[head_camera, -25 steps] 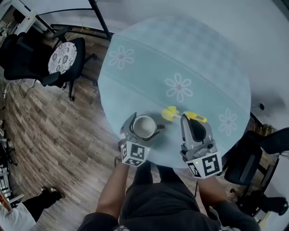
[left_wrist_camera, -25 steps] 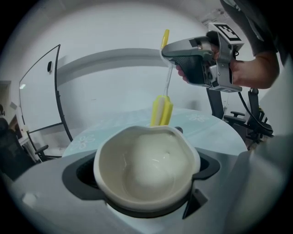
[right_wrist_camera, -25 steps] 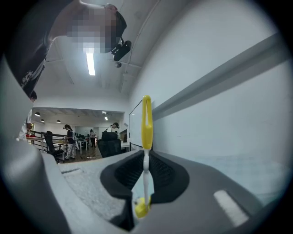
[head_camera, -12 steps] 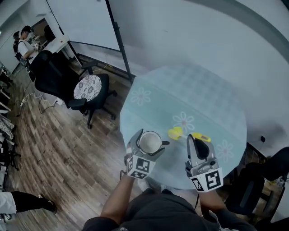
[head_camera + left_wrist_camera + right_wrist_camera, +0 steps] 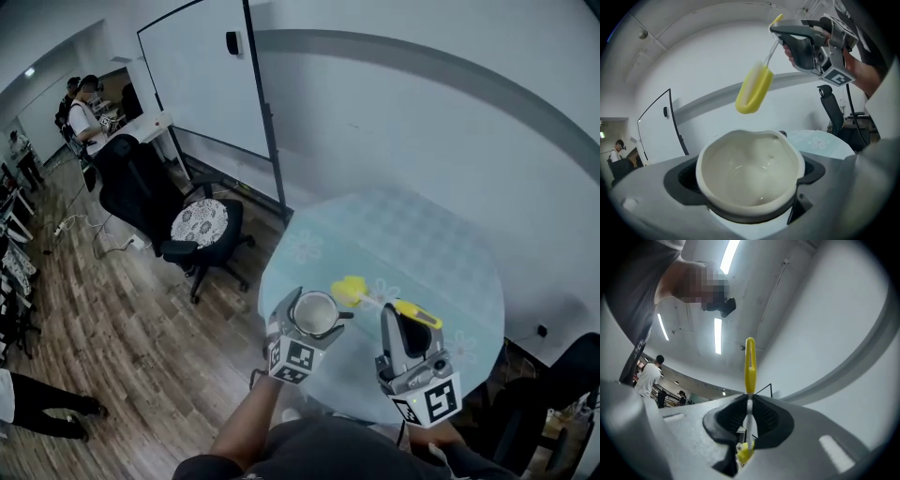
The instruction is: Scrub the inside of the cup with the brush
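White ceramic, the cup (image 5: 750,173) sits mouth-up between the jaws of the left tool (image 5: 314,307), which are closed on its sides. The left forearm reaches forward and holds it at the near left edge of the round table (image 5: 422,234). The right tool (image 5: 397,311) clamps the thin handle of the brush (image 5: 753,89). The brush's yellow head tilts down above the cup's mouth, apart from the rim. An office chair (image 5: 202,225) stands left of the table.
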A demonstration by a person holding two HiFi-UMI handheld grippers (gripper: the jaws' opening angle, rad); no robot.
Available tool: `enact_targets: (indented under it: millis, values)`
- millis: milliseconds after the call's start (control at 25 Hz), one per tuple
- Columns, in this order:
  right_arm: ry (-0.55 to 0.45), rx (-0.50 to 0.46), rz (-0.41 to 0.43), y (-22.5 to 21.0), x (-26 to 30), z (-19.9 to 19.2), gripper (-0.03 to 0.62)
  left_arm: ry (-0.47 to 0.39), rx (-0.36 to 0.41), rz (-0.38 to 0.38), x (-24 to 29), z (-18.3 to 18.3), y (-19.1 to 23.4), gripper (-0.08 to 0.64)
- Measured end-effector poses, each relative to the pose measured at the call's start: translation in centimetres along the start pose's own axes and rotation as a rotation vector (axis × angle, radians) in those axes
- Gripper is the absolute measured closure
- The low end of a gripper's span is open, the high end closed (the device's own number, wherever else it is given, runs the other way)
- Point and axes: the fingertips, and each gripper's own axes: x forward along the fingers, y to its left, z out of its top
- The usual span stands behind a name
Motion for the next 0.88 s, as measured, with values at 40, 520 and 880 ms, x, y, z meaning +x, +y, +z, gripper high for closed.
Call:
enact_targets:
  millis: [40, 520, 880]
  values:
    - [-0.006, 0.004, 0.022, 0.9, 0.0, 0.4, 0.554, -0.001, 0.002, 0.004, -0.2, 0.2, 0.1, -0.008]
    - [0.057, 0.045, 0.171, 7.3, 0.0, -1.7, 0.554, 0.001, 0.034, 0.024, -1.3, 0.8, 0.5, -0.008]
    - [0.13, 0.044, 0.199, 8.1, 1.4, -4.4, 0.555, -0.004, 0.065, 0.018, -1.7, 1.3, 0.3, -0.008]
